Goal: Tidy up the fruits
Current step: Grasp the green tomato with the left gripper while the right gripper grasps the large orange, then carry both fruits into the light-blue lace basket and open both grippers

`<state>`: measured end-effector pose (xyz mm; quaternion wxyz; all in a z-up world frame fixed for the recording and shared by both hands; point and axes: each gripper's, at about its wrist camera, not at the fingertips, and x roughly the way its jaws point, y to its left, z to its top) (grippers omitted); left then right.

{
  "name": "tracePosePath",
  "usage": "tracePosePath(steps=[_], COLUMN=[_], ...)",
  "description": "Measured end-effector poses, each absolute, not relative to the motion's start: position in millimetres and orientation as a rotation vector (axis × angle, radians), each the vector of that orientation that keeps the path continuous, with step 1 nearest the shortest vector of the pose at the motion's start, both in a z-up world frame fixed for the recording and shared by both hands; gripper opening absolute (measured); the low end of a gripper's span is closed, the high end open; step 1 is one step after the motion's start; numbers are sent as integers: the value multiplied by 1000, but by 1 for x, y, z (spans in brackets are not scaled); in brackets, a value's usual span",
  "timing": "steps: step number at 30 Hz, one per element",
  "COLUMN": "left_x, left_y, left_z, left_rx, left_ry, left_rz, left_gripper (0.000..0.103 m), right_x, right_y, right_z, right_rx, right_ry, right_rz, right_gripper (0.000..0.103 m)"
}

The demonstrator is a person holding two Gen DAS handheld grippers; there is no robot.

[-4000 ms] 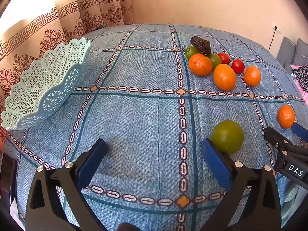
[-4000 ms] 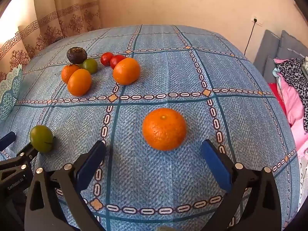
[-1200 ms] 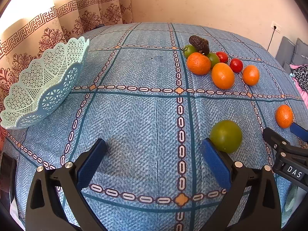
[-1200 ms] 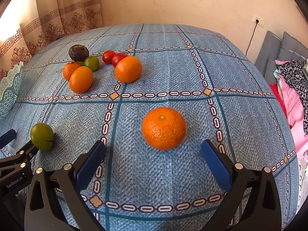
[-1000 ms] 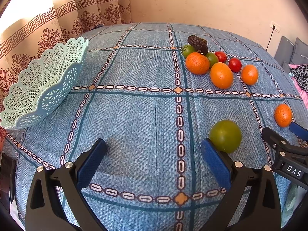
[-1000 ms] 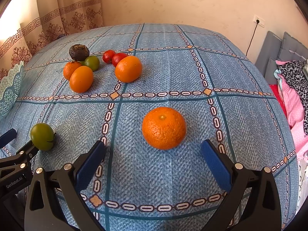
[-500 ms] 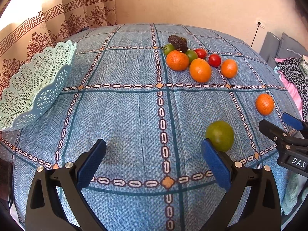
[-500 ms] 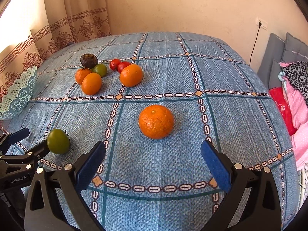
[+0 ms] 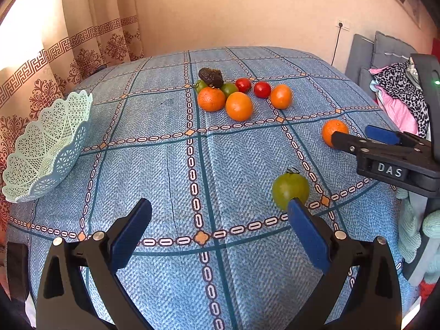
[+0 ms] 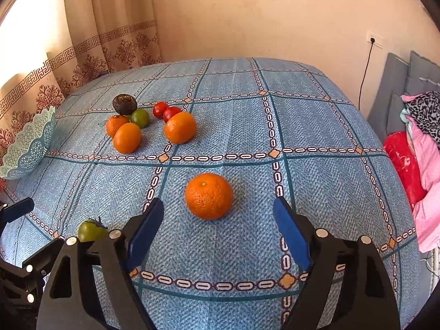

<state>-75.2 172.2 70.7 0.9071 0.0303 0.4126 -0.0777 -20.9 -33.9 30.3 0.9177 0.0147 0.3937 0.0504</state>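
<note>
A lone orange (image 10: 208, 195) lies on the blue patterned cloth (image 10: 316, 126), just ahead of my open right gripper (image 10: 218, 225). A green tomato (image 9: 290, 187) rests by the right fingertip of my open left gripper (image 9: 220, 225); the same green tomato (image 10: 90, 230) shows at the right wrist view's lower left. Farther back sits a cluster of oranges (image 9: 238, 106), red tomatoes (image 9: 261, 89), green fruits and a dark avocado (image 9: 211, 76). The empty mint lattice basket (image 9: 46, 148) stands at the left edge. Neither gripper holds anything.
The right gripper (image 9: 385, 151) shows at the right of the left wrist view, beside the lone orange (image 9: 334, 134). Patterned curtains (image 9: 90, 46) hang behind the basket. Pink and leopard-print clothes (image 10: 423, 143) and grey cushions lie past the right edge.
Both grippers have pulled back and risen, so the fruits look smaller and more wall shows. The right gripper's jaws now sit closer around the lone orange. No fruit moved.
</note>
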Motion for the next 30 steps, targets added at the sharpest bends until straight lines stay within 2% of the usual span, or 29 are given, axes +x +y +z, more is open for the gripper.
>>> tracePosePath(steps=[7,10,13,16,18,22,23,30], left_x=[-76,-69,-60,-51,-45,-40,-40,-47], left_y=[156,147,141,137,137,134,134,141], left_z=[78,74,67,60,54,50,50,57], left_rx=[73,78,59,21,-5,-13,-20,-26], left_ry=[844,858,894,934,962,971,972,943], left_rz=[-226,-252,-289,-317,-339,-349,-360,-338], left_gripper=[100,95,87,74,61,45,37,35], right_x=[-4,0,1,0,1,0,-1,-8], right_y=[-27,-27,-29,-29,-29,-30,-31,-31], right_z=[21,17,15,14,14,14,14,16], right_rx=[42,55,69,72,73,83,87,107], right_ry=[840,852,855,852,853,850,849,847], right_rz=[127,129,135,144,145,148,150,154], right_gripper=[58,51,49,47,44,40,40,39])
